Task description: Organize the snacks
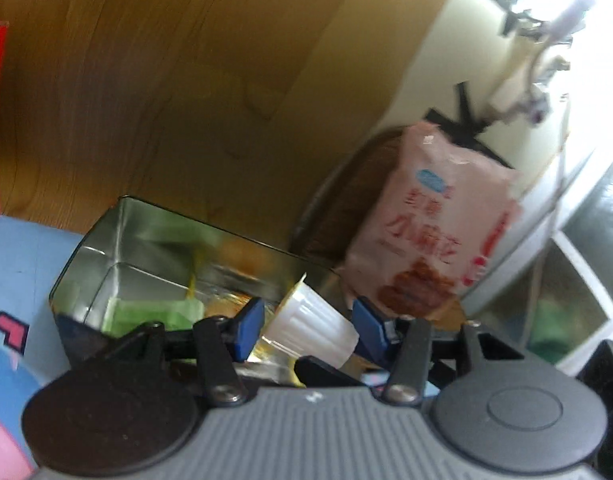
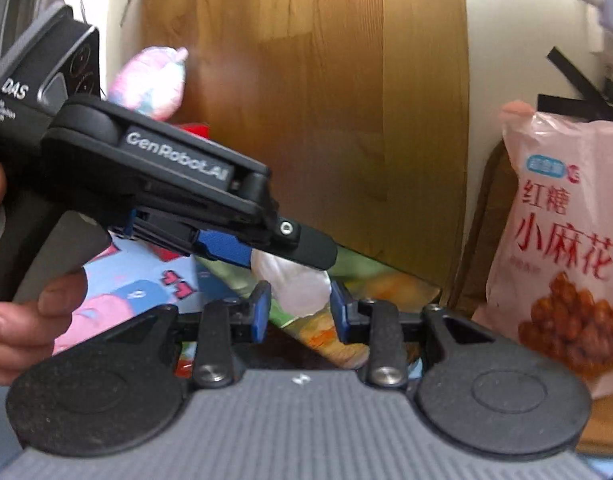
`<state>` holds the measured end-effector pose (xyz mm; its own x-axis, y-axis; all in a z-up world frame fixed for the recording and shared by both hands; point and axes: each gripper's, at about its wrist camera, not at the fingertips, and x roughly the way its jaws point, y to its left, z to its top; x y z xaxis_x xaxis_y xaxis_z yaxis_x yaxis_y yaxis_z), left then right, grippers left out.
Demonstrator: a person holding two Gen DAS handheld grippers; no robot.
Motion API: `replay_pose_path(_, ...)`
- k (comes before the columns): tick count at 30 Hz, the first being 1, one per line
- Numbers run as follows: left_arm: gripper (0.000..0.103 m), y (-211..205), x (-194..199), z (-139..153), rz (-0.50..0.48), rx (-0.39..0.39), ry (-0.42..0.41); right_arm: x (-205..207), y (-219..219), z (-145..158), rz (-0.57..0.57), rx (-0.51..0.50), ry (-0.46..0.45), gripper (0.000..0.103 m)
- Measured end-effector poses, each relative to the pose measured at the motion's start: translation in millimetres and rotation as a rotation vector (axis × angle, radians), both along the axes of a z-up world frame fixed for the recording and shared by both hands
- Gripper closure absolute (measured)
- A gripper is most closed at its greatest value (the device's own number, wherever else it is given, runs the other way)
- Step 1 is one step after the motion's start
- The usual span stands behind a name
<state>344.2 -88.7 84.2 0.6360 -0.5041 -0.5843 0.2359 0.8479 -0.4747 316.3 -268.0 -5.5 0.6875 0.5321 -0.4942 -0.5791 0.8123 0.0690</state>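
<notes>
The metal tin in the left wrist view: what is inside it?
Inside the metal tin lie a green packet and blurred orange items. The left gripper and its white jelly cup cover the near part.

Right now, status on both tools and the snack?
Left tool shut on white cup, near open tin. Right tool: grip unclear. Pink snack bag upright beside tin.

Left claw (image 1: 306, 330) and right claw (image 2: 300, 308): identical build. Each has a grey ribbed body flanked by two round black discs, black link arms fastened with silver screws, and black fingers faced with blue pads (image 1: 248, 330). Seen side-on from the right wrist, the left unit is black, lettered "GenRobot.AI" in white, with a grey handle gripped by a hand (image 2: 24, 308).
</notes>
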Motion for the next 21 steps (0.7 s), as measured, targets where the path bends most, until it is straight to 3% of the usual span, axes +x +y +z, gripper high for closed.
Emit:
replay_pose_path(1, 0.051, -2, 6, -6, 0.002, 0.006, 0.013, 1, 2, -3, -0.009, -0.023, -0.006, 0.066)
replay_pose_path(3, 0.044, -7, 13, -16, 0.003, 0.018, 0.036, 0, 4, -8, -0.058, -0.070, -0.053, 0.053)
replay_pose_path(4, 0.042, -6, 13, -20, 0.001, 0.027, 0.037, -2, 1, -9, -0.076, -0.070, -0.065, 0.052)
replay_pose_path(7, 0.035, -1, 3, -23, -0.018, 0.015, 0.027, -12, -13, -3, -0.100, -0.009, -0.049, 0.052)
replay_pose_path(11, 0.034, 28, -28, -10, -0.058, -0.031, -0.019, -56, -30, 8, -0.074, 0.054, -0.061, 0.052)
replay_pose_path(13, 0.034, 53, -50, -6, -0.049, -0.046, -0.041, -73, -36, 4, -0.029, 0.103, 0.009, 0.052)
replay_pose_path(17, 0.034, 102, -98, -14, -0.004, -0.061, -0.018, -99, -38, -18, 0.076, 0.183, 0.232, 0.051)
replay_pose_path(21, 0.034, 133, -149, -30, 0.029, -0.094, 0.017, -115, -36, -38, 0.085, 0.221, 0.366, 0.051)
